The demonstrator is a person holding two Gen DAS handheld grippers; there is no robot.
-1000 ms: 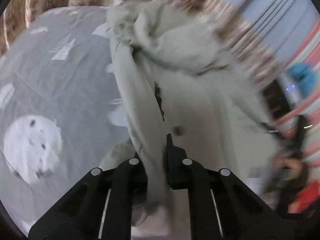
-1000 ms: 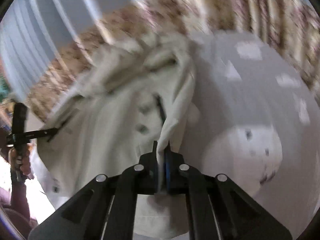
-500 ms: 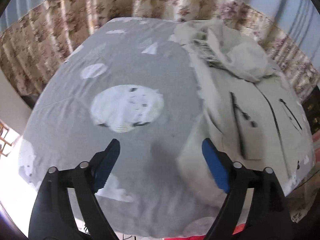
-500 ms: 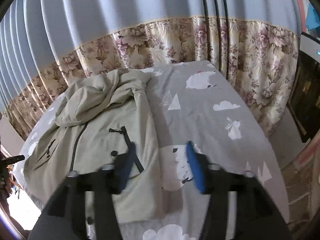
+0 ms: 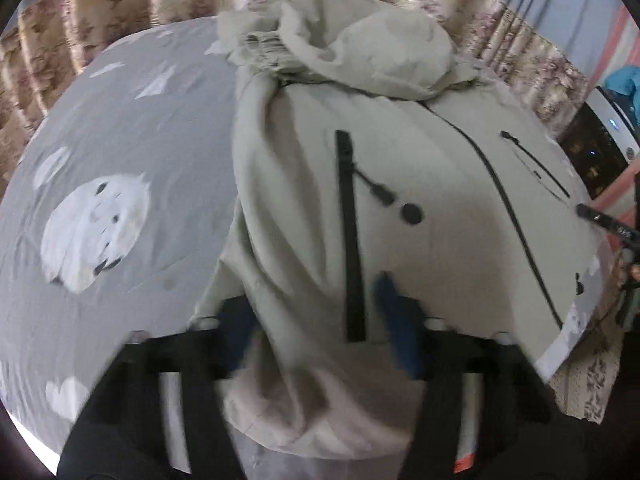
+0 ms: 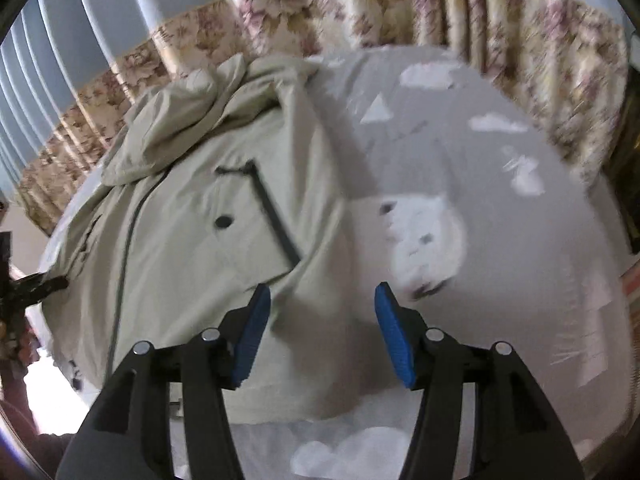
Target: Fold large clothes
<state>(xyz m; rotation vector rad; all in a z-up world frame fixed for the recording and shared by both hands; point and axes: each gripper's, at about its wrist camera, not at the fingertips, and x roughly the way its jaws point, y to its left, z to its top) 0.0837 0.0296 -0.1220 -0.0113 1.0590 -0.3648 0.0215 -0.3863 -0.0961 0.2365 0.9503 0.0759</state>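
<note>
A pale beige hooded jacket (image 5: 420, 184) with black zips and a round black button lies spread on a grey bed sheet (image 5: 120, 152), hood towards the curtains. My left gripper (image 5: 316, 320) is open, its blue-padded jaws either side of a raised fold at the jacket's near hem. In the right wrist view the jacket (image 6: 192, 208) lies on the left half of the sheet (image 6: 500, 200). My right gripper (image 6: 322, 320) is open and empty, above the jacket's right edge near the hem.
Floral curtains (image 6: 400, 12) hang behind the bed. The sheet carries white animal and cloud prints (image 6: 428, 240). A dark cabinet (image 5: 592, 152) stands past the bed's right side in the left wrist view. The other handheld gripper (image 5: 616, 232) shows at the right edge.
A second ago both grippers were shut on the jacket and lifting it. They let go and opened half a second ago. The left gripper has since moved right over the jacket's hem; the right has moved closer.
</note>
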